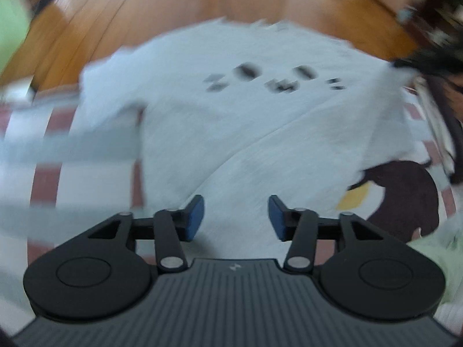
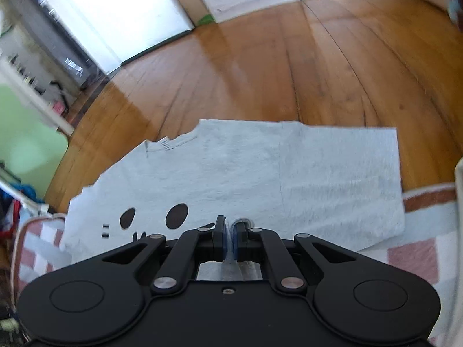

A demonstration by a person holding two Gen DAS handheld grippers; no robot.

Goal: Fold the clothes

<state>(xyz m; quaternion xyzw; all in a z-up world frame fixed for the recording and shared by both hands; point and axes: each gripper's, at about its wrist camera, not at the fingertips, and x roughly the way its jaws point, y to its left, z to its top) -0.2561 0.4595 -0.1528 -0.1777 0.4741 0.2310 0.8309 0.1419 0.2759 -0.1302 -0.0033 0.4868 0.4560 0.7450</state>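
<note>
— One grey T-shirt (image 2: 249, 173), spread across checked blanket (image 2: 419, 248) and wooden floor (image 2: 260, 66), just ahead of both tools?
— Pinched at near edge by right gripper (image 2: 229, 240); left gripper (image 1: 235, 217) spread wide, over it.

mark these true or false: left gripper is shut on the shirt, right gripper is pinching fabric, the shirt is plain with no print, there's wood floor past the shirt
1. The left gripper is shut on the grey shirt: false, its jaws stand apart with nothing between them.
2. The right gripper pinches fabric: true.
3. The shirt is plain: false, dark marks are printed on it.
4. The wood floor lies past the shirt: true.
</note>
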